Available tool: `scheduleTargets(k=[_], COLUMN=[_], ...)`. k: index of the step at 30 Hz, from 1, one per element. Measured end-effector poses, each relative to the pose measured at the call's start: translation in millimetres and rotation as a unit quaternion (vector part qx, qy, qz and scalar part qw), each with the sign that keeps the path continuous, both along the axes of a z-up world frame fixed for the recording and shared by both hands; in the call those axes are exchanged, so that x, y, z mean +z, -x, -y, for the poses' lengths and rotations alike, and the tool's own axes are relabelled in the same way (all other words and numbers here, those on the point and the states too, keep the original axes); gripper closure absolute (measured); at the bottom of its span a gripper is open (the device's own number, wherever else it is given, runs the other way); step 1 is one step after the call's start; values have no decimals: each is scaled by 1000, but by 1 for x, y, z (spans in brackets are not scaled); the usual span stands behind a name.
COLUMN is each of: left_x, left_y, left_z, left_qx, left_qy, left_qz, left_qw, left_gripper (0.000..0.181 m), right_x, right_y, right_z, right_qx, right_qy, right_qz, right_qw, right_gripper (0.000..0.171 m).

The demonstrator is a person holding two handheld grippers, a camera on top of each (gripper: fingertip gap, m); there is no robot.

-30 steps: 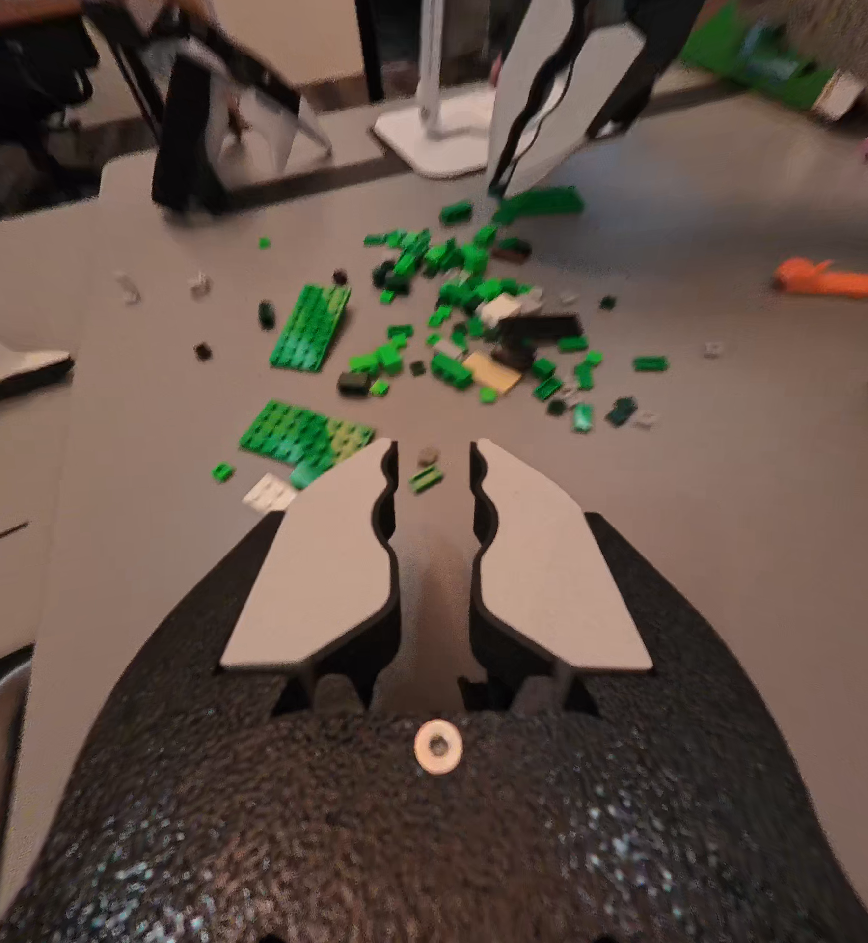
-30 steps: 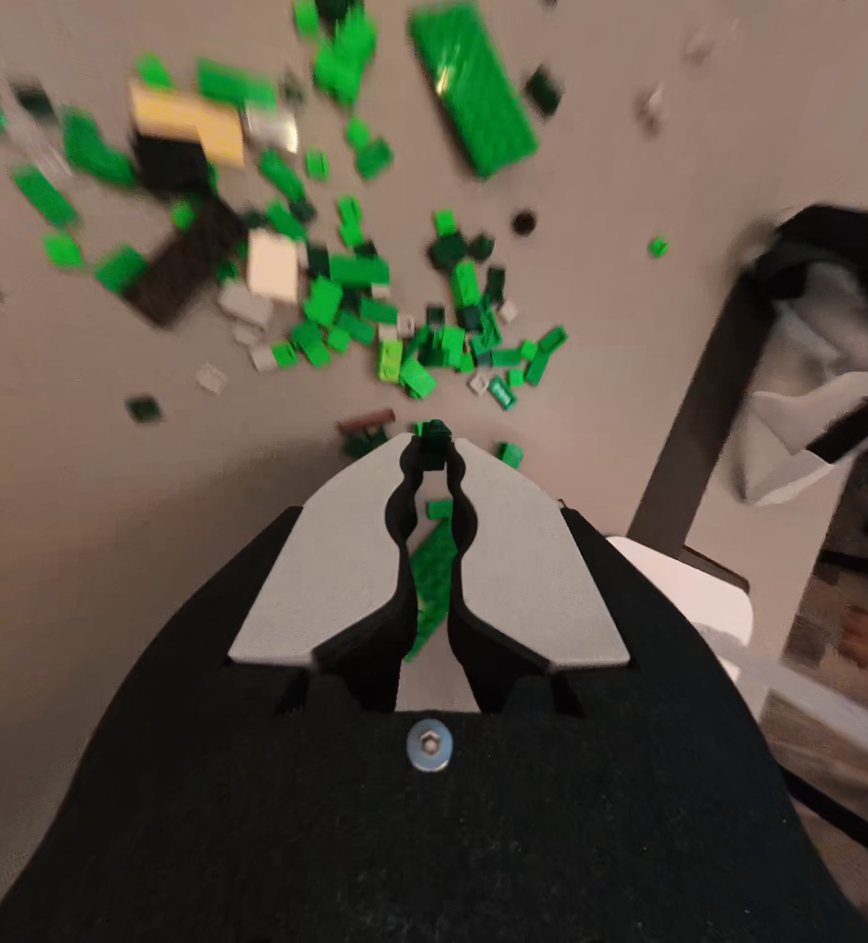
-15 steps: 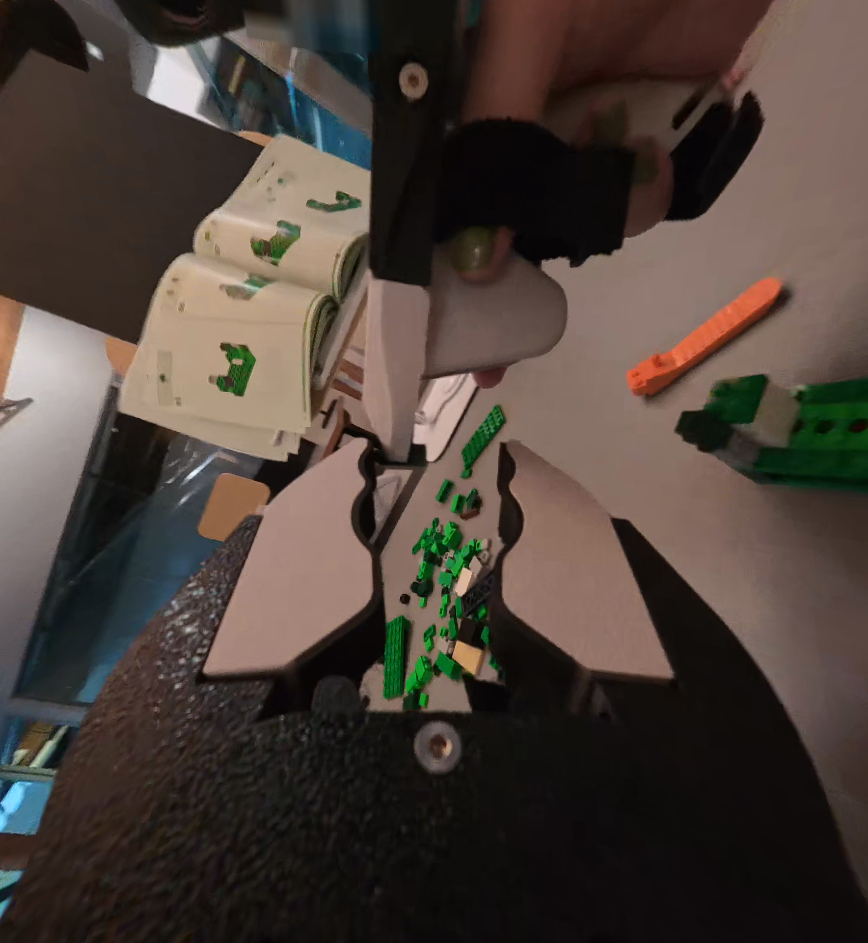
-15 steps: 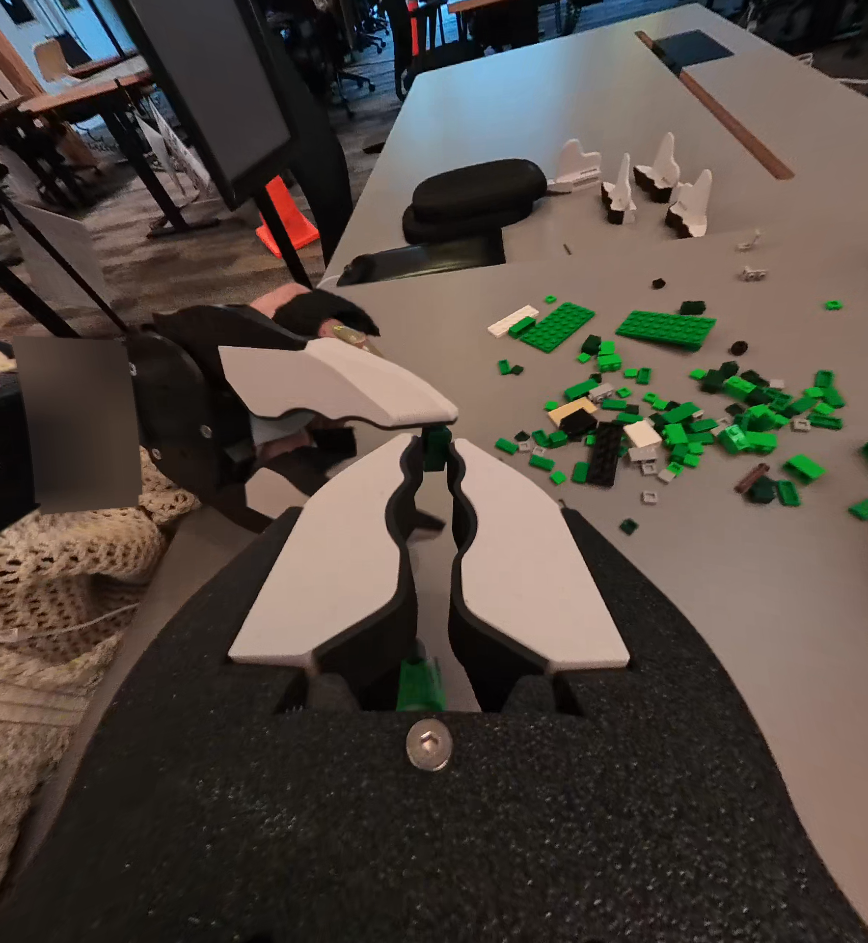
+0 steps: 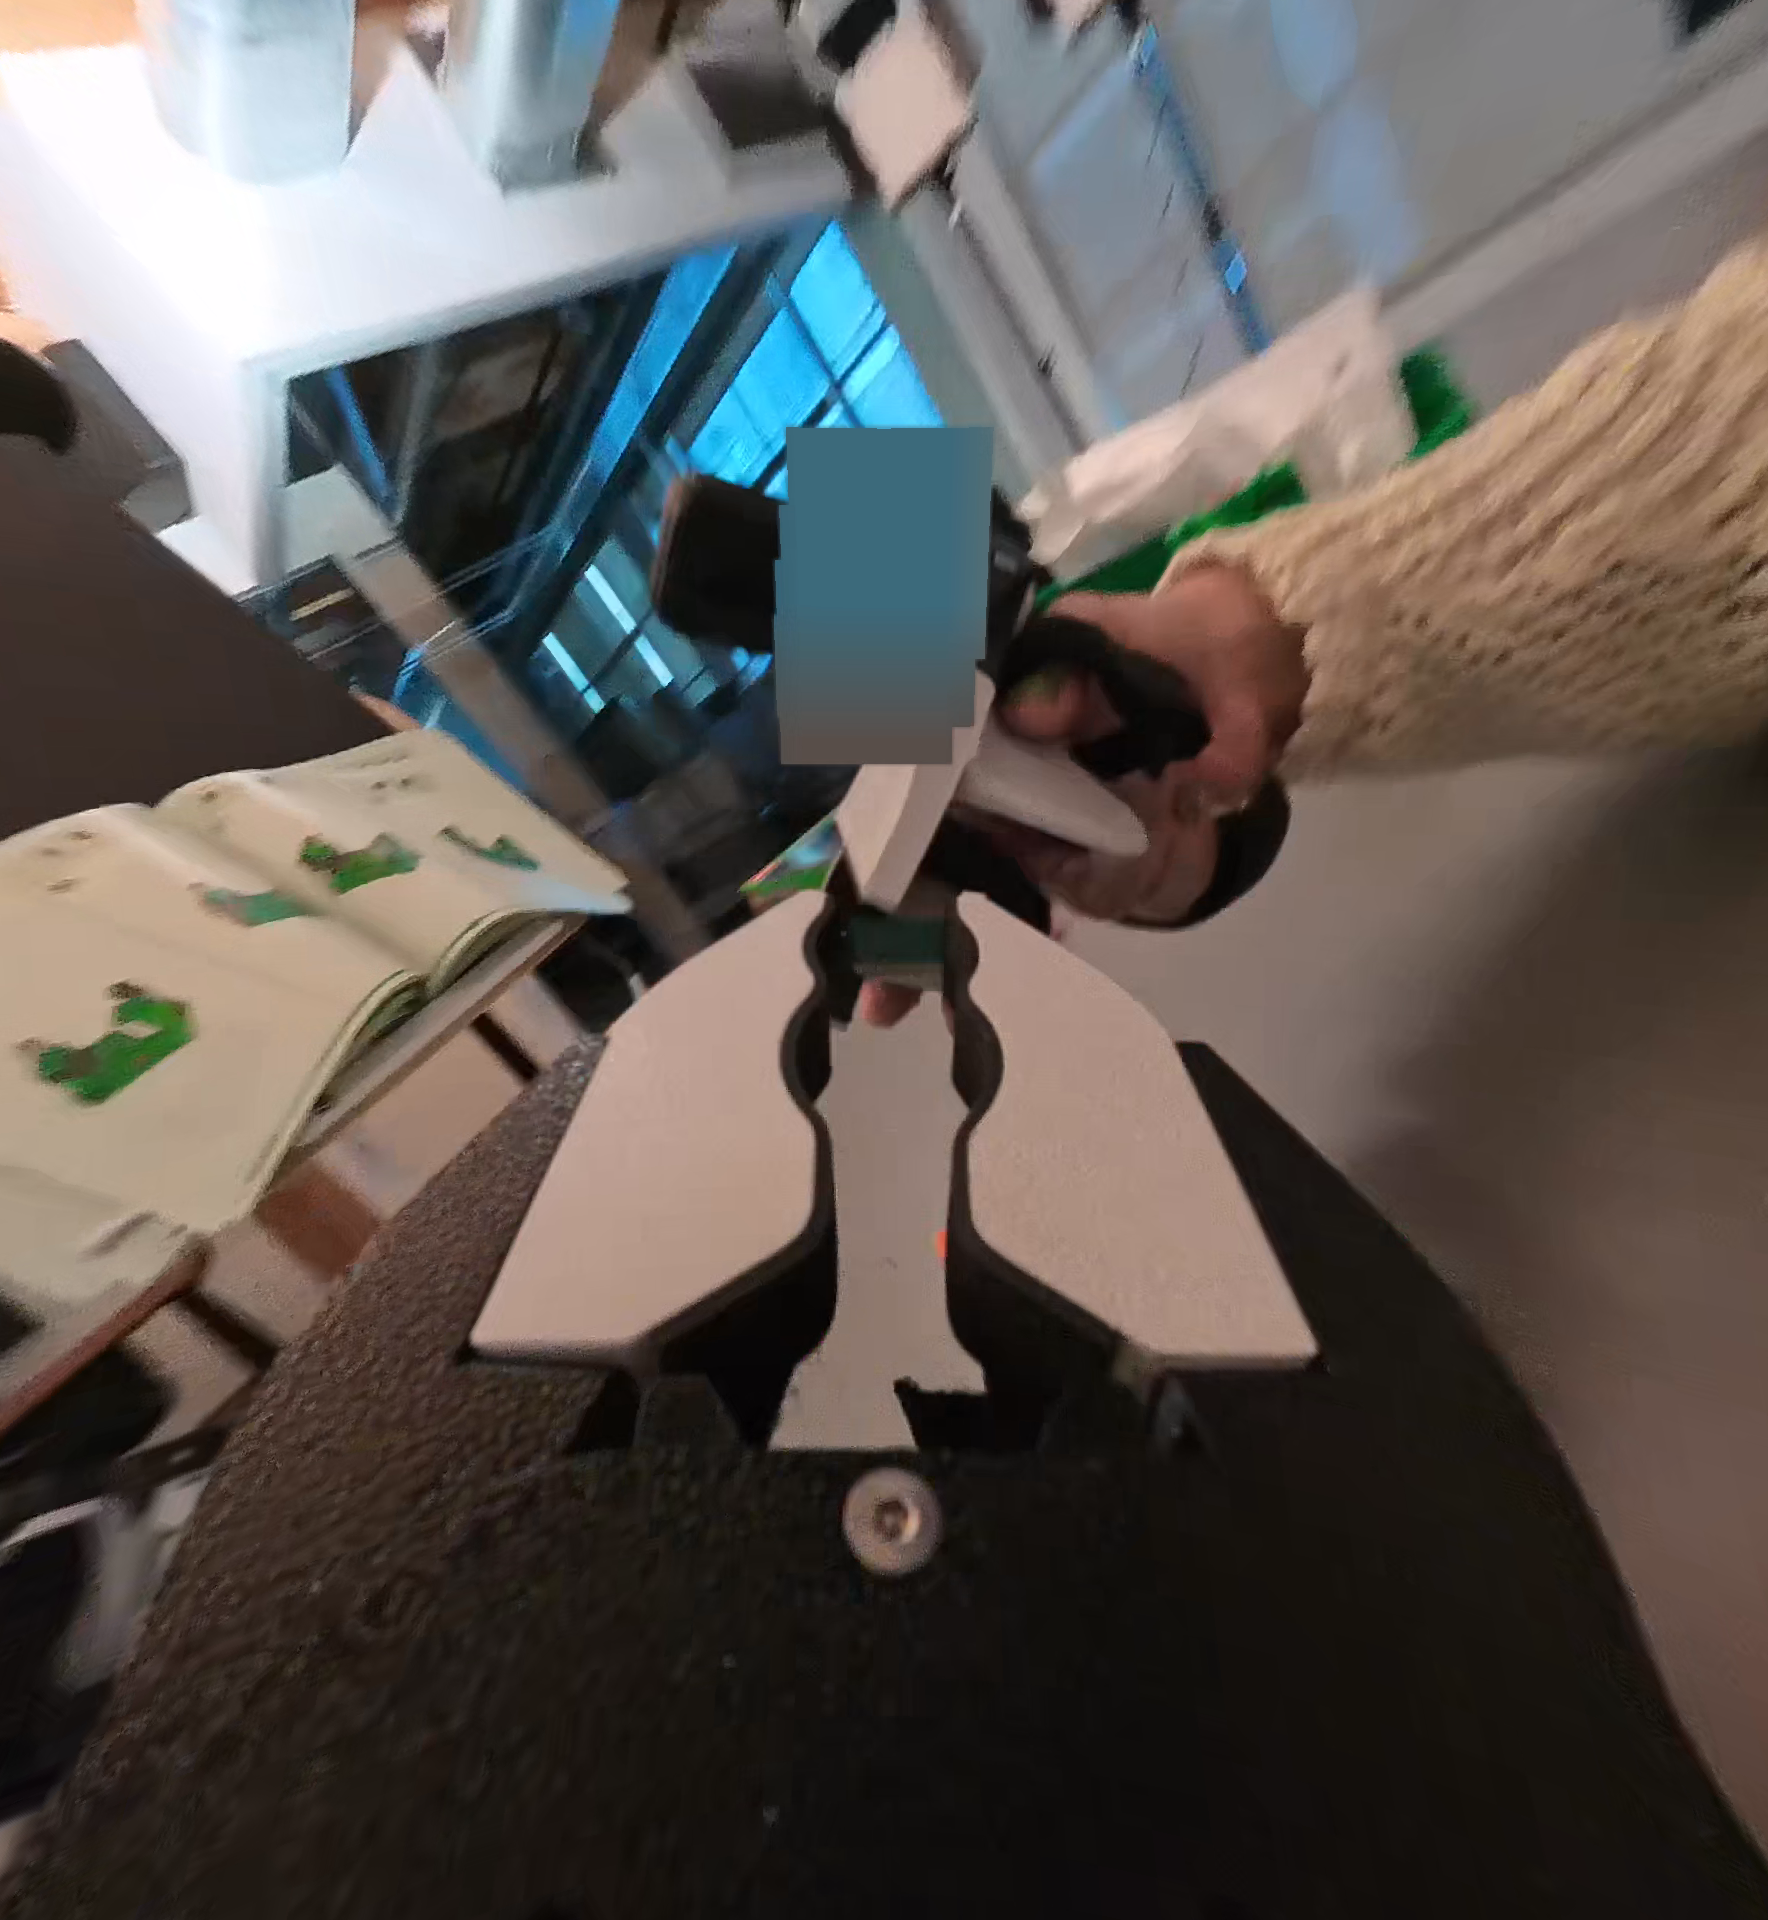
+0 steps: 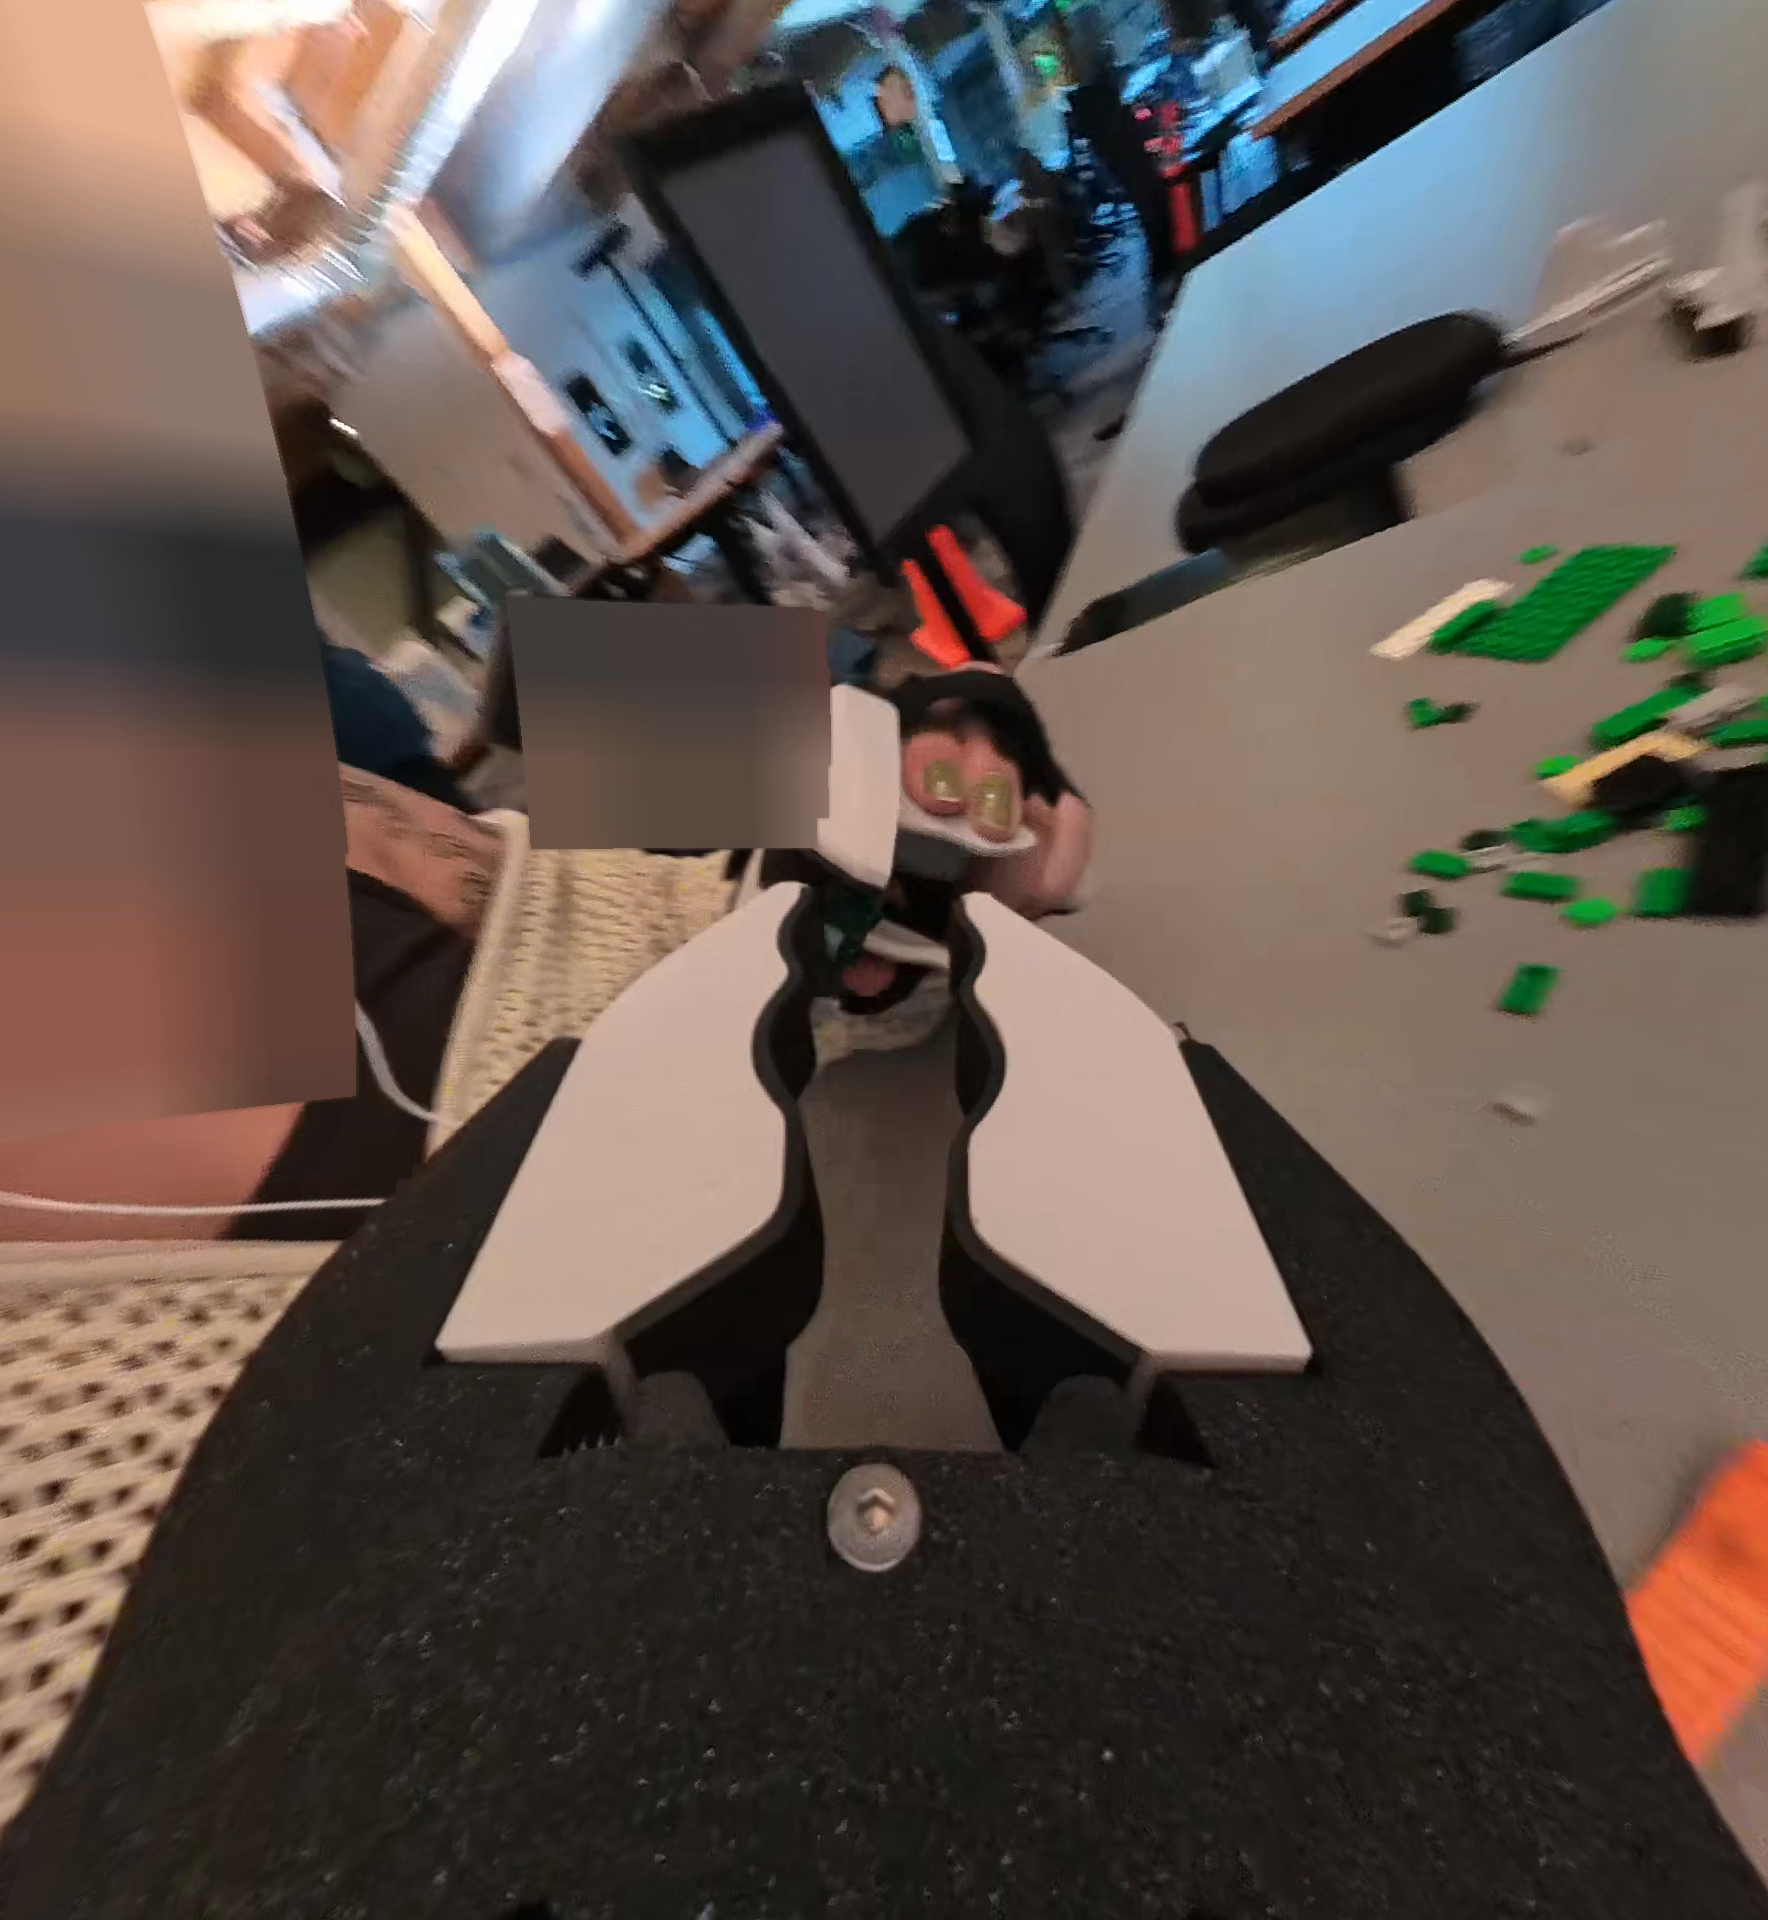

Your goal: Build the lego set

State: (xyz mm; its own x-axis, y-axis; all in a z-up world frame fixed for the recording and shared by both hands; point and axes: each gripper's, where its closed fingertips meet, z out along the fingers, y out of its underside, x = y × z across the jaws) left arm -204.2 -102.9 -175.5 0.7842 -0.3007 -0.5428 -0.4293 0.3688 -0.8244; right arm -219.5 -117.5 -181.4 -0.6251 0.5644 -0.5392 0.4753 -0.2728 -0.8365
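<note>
Right gripper (image 6: 880, 925) jaws, clamped on the brick 0.5 s ago, now stand apart. Left gripper (image 5: 895, 935), wide half a second ago, has narrowed onto the brick (image 5: 895, 943). Both rigs have swung up from the table; both views are motion-blurred.

Left wrist view:
- Brick is small and dark green, spanning the gap between the left fingertips at 12 o'clock above the left gripper body. Grasped, as far as the blur allows.
- Right gripper comes down from 12 o'clock. One of its white fingers touches the brick's top edge; the other is splayed off toward 2 o'clock.
- Hand (image 5: 1171, 727) on the right gripper's handle at 1 o'clock, with a cream knit sleeve (image 5: 1545, 582) running off to 3 o'clock.
- Open manual (image 5: 184, 966) at 9 o'clock, with green build pictures on its pages.

Right wrist view:
- Brick sits just inside the tip of the 11 o'clock finger, well clear of the other one. Right gripper released.
- Left gripper faces the camera at 12 o'clock, with the brick at its tip.
- Grey table (image 6: 1223, 935) fills the 1 to 4 o'clock sector.
- Loose pieces (image 6: 1690, 769) are scattered at 3 o'clock, mostly green with some black and tan.
- Green plate (image 6: 1566, 603) lies flat at 2 o'clock.
- Black case (image 6: 1347, 426) is farther back at 1 o'clock.
- Orange tool (image 6: 1742, 1579) lies at 4 o'clock, blurred.
</note>
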Motion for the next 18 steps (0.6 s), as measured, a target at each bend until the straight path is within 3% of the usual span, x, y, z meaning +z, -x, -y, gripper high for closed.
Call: scheduleTargets(k=[5,18], left_x=[3,2], left_y=[-12,-22], left_z=[5,11], left_qx=[-60,-150], left_qy=[-4,32], left_qz=[21,75], left_qw=[998,985], left_gripper=[163,163], right_x=[6,4], right_y=[-17,-25], right_z=[9,15], right_qx=[55,93], right_qy=[74,165], right_qz=[17,70], right_qw=[996,979], right_gripper=[158,163])
